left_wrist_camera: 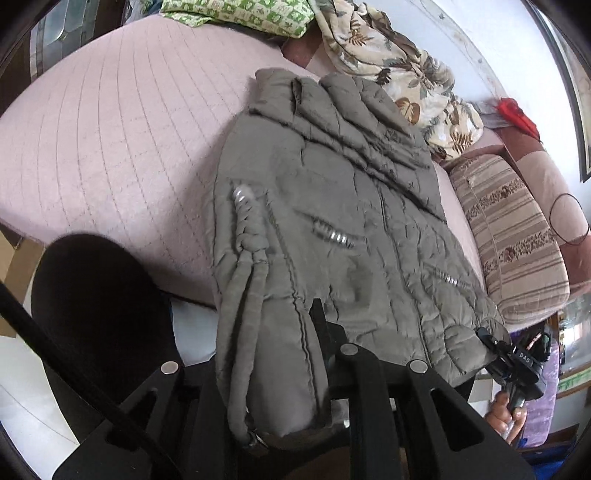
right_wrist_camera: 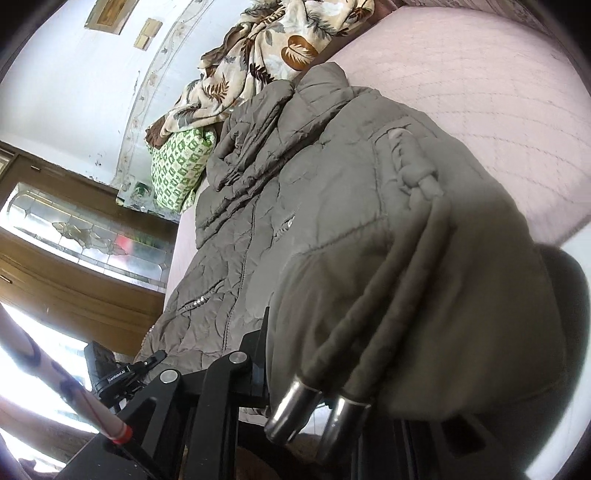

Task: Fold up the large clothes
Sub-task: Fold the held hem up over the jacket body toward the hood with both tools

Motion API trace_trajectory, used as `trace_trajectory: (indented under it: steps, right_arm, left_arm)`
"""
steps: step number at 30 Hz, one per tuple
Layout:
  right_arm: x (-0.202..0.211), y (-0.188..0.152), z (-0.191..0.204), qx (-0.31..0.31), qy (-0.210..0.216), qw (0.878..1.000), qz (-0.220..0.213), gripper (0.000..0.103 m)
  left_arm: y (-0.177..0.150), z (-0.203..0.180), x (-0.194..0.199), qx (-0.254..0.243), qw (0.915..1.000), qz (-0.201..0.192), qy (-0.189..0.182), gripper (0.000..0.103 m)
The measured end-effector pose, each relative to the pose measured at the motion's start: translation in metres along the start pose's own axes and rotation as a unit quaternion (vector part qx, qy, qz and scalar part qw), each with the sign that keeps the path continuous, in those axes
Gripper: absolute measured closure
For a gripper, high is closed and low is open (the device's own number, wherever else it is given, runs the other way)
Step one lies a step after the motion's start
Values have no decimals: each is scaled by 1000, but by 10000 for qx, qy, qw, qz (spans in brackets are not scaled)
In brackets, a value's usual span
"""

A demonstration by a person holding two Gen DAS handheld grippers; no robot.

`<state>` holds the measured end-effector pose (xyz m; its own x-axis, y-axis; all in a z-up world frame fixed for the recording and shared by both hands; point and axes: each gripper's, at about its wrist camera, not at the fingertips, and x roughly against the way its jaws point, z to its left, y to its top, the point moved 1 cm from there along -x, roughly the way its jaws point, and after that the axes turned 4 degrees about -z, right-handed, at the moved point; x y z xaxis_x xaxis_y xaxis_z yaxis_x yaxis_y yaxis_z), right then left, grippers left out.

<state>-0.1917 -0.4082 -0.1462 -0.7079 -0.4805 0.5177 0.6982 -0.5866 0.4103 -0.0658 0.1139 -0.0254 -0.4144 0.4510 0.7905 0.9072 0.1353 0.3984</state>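
An olive-grey quilted jacket [left_wrist_camera: 332, 206] lies lengthwise on a pink quilted bed [left_wrist_camera: 110, 147], collar toward the far end. Its near hem hangs over the bed edge. My left gripper [left_wrist_camera: 295, 332] is shut on the jacket's hem, beside a braided drawstring [left_wrist_camera: 247, 236]. My right gripper [right_wrist_camera: 291, 332] is shut on the jacket [right_wrist_camera: 332, 184] at the hem too; two cords with metal tips [right_wrist_camera: 314, 410] dangle in front of the lens. The right gripper also shows in the left wrist view [left_wrist_camera: 513, 365] at the hem's other corner.
A leaf-print cloth [left_wrist_camera: 399, 66] and a green patterned cloth [left_wrist_camera: 236, 14] lie at the bed's far end. A striped cushion [left_wrist_camera: 513, 240] lies along the bed's right side. A wooden cabinet with glass [right_wrist_camera: 81, 236] stands beyond the bed.
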Motion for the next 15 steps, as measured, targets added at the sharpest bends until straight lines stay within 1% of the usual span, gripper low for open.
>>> trace_trajectory:
  steps: [3, 6, 11, 15]
  right_arm:
    - [-2, 4, 2, 9, -34, 10000, 44, 82]
    - [-2, 22, 17, 117, 24, 9999, -4, 82]
    - [-1, 68, 60, 483, 159, 9984, -243, 82]
    - [-8, 110, 95, 809, 122, 9952, -540, 82]
  left_arm:
    - [25, -5, 6, 82, 9998, -153, -72, 88]
    - [57, -17, 10, 84, 9993, -367, -7, 88]
    - [110, -42, 13, -50, 9968, -768, 194, 88]
    - [154, -65, 11, -225, 9932, -1091, 349, 87]
